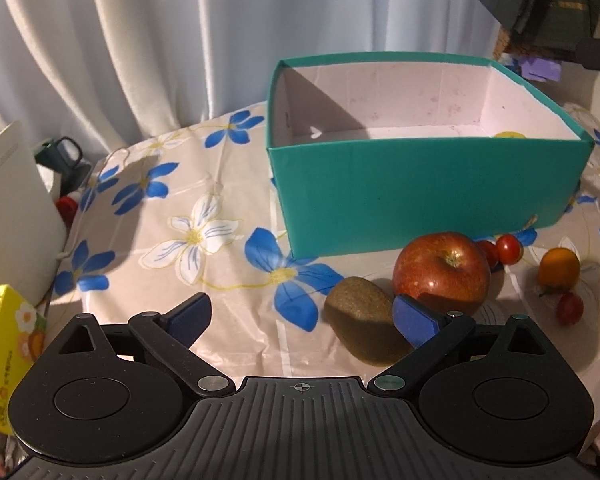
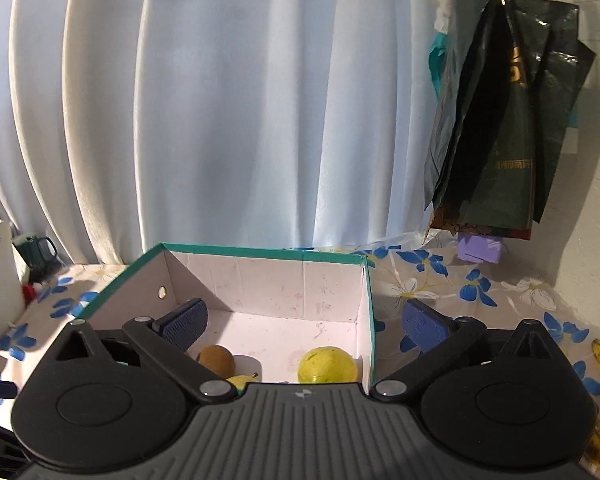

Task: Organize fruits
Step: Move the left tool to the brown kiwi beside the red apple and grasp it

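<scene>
Box (image 2: pixel 300 280) partly filled, both your grippers open and empty.
Kiwi (image 1: pixel 360 324), apple (image 1: pixel 440 272) just ahead of left gripper (image 1: pixel 304 316); tomatoes (image 1: pixel 508 249) beyond; right gripper (image 2: pixel 304 320) over box.

An open teal box (image 1: pixel 420 192) with a white inside stands on the flowered cloth. Inside it lie a brown kiwi (image 2: pixel 216 360), a round yellow fruit (image 2: pixel 327 365) and, partly hidden, another yellow fruit (image 2: pixel 239 381). In front of the box lie a second kiwi (image 1: pixel 358 316), touching a red apple (image 1: pixel 440 270), two cherry tomatoes (image 1: pixel 508 249), a small orange fruit (image 1: pixel 559 267) and a dark red grape (image 1: pixel 570 309).
</scene>
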`<state>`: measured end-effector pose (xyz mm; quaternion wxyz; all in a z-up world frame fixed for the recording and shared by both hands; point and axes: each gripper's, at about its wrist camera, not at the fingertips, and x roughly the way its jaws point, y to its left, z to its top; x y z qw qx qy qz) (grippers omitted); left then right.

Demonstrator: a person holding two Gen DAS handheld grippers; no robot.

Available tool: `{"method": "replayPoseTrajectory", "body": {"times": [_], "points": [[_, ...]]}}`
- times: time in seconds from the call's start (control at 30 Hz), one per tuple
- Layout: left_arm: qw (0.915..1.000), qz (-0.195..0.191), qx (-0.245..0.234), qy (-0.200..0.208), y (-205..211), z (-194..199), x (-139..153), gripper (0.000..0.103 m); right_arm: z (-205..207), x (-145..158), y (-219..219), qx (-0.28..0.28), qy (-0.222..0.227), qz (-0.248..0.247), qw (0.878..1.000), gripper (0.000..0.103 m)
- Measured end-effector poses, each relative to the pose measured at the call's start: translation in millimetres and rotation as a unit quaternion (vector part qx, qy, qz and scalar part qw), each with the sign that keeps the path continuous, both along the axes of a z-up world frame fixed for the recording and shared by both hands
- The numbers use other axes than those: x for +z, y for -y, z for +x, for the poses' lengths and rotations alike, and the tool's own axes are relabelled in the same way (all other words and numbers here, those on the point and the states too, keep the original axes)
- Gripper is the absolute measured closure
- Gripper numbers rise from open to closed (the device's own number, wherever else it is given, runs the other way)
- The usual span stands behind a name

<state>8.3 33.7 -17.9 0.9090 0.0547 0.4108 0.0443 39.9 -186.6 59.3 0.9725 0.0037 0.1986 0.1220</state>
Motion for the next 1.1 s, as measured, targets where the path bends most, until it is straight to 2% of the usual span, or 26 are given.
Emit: {"method": "replayPoseTrajectory", "body": {"times": [0.17, 0.43, 0.7, 0.77, 0.9, 1.1], "points": [[0.9992, 0.006, -0.04, 0.004, 8, -1, -14, 0.003, -22, -2, 10, -0.012, 0.015, -0.016, 1.0, 0.0], [0.9965, -0.022, -0.08, -0.015, 13, 7, -31, 0.003, -29, -5, 17, -0.038, 0.0, -0.011, 0.999, 0.0], [0.9932, -0.011, -0.113, -0.023, 16, 14, -47, 0.003, -24, -8, 12, -0.044, -0.013, -0.017, 0.999, 0.0], [0.993, -0.009, -0.115, -0.026, 15, 17, -50, 0.007, -23, -8, 10, -0.043, -0.015, -0.017, 0.999, 0.0], [0.9916, -0.03, -0.123, -0.027, 8, 22, -51, 0.01, -22, -8, 5, -0.039, -0.016, -0.02, 0.999, 0.0], [0.989, -0.067, -0.129, -0.027, -2, 30, -51, 0.023, -21, -7, -1, -0.033, -0.018, -0.026, 0.999, 0.0]]}}
